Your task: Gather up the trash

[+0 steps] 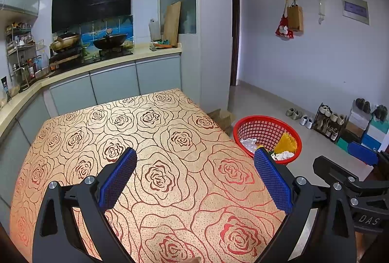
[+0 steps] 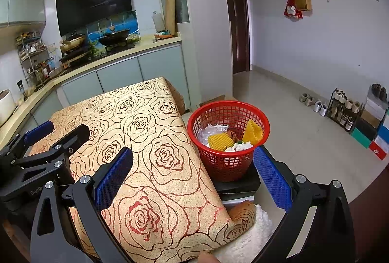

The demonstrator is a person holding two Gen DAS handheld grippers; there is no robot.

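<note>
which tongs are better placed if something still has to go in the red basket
Right, probably. The red basket sits just ahead of the right tongs, off the table's right edge. The left tongs hang open over the tablecloth, farther from it. Both are empty, and no trash shows on the table.

Both wrist views forward, sharing table (image 1: pixel 170 141), basket (image 2: pixel 228 139)

You can read "DAS" on the right gripper (image 1: pixel 364 192) body, and "GenRo", cut off, on the left gripper (image 2: pixel 36 153) body.
</note>
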